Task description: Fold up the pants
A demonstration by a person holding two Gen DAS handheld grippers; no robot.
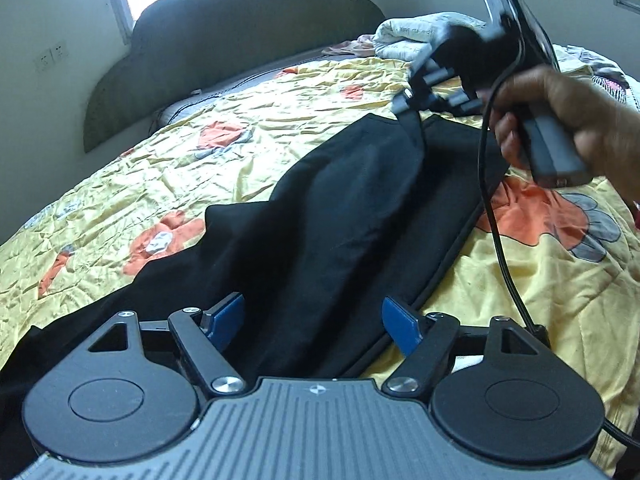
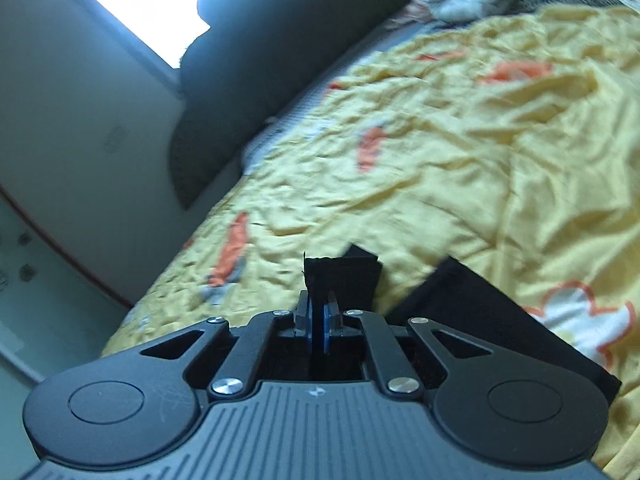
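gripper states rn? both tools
Left tool: open, blue pads apart above the black fabric pants, holding nothing.
Right tool: shut on the pants' cuff edge, lifted off the yellow floral quilt.

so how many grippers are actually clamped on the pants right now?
1. The right gripper is shut on the pants at the far end, lifting it. The left gripper hovers open over the near end.

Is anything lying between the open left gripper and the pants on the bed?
Nothing visible does. The left gripper hangs open directly over the black pants, only bare fabric between its fingers. The right gripper is already shut on a pant end.
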